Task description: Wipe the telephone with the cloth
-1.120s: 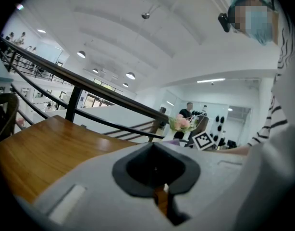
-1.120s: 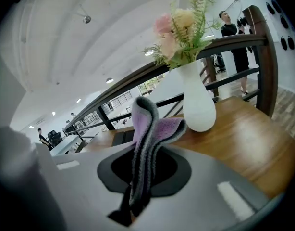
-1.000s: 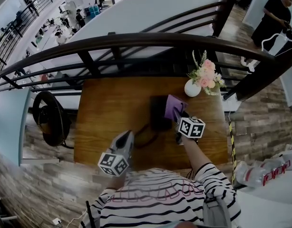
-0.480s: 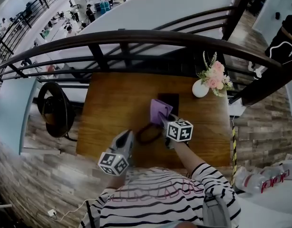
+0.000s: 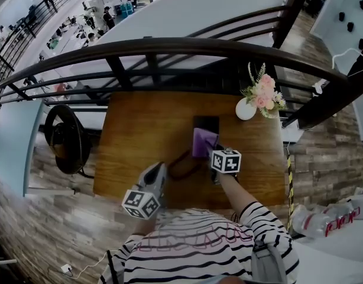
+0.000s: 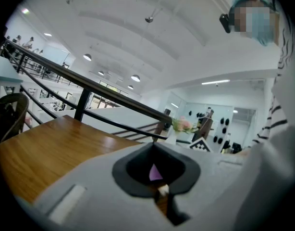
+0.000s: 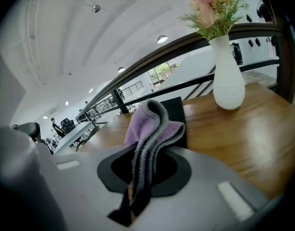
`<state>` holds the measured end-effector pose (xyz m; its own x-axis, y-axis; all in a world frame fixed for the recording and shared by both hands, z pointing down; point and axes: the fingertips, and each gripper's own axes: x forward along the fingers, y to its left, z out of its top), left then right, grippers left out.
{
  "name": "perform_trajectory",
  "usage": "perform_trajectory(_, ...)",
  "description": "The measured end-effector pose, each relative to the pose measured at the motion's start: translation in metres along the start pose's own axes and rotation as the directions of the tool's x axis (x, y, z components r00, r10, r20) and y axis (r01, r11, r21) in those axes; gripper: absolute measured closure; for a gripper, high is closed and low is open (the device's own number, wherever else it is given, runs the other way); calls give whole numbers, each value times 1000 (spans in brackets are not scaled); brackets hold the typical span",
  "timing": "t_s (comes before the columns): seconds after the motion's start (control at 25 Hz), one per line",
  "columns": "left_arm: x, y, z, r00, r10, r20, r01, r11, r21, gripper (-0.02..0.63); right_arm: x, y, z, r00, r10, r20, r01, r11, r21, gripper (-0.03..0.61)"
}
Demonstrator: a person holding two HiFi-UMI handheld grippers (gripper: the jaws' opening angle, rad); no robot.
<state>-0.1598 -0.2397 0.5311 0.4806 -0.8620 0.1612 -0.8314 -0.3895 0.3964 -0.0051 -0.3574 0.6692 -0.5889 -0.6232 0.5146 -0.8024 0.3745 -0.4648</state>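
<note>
A black telephone [image 5: 206,125] lies flat on the wooden table [image 5: 140,135], its dark cord [image 5: 180,165] looping toward me. My right gripper [image 5: 213,151] is shut on a purple cloth [image 5: 203,142] that rests on the phone's near end. In the right gripper view the folded cloth [image 7: 148,127] rises from between the jaws of the right gripper [image 7: 133,196], with the telephone [image 7: 176,112] just behind it. My left gripper [image 5: 155,175] hovers at the table's near edge, left of the cord. In its own view the left gripper [image 6: 162,192] is shut and holds nothing.
A white vase of pink flowers [image 5: 248,107] stands at the table's far right corner, close to the phone; the vase [image 7: 227,76] shows large in the right gripper view. A dark railing [image 5: 169,49] runs behind the table. A black chair [image 5: 63,138] sits to the left.
The right gripper has drawn the cloth across the phone, from its right side to its near end. The left gripper has stayed where it was.
</note>
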Motion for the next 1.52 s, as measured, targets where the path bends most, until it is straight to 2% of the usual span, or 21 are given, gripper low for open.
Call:
perform_trajectory(0.44,16,-22,-6,998,-63,-22,63,998,4,612,-45,-68,-3,989,-146,30,144,988,54,543)
perform_trajectory(0.68,15,-26,-8,998,-66,-24,66,998,7,612,-56,-77,-3,985,-168,40,165,984,71,543)
perform_trajectory(0.84,11,-23,-7,999,-52,-13,52,999,6,612,-61,-52,4,991,-111,80,106,992,67,543)
perform_trajectory(1.04,1,-19,-9,1000,-28,-5,28,1000,2,612,-56,4,7,993,32,117,-37,999,37,543)
perform_trajectory(1.24,-12,-10,-8,1000,19,11,-18,1000,-8,612,-28,57,-3,983,169,71,-168,986,-21,543)
perform_trajectory(1.36,-19,-3,-9,999,49,18,-48,999,-15,612,-10,66,-16,983,180,22,-179,983,-40,543)
perform_trajectory(1.52,-25,1,-8,997,68,20,-67,998,-18,612,7,55,-34,991,131,-38,-133,989,-60,543)
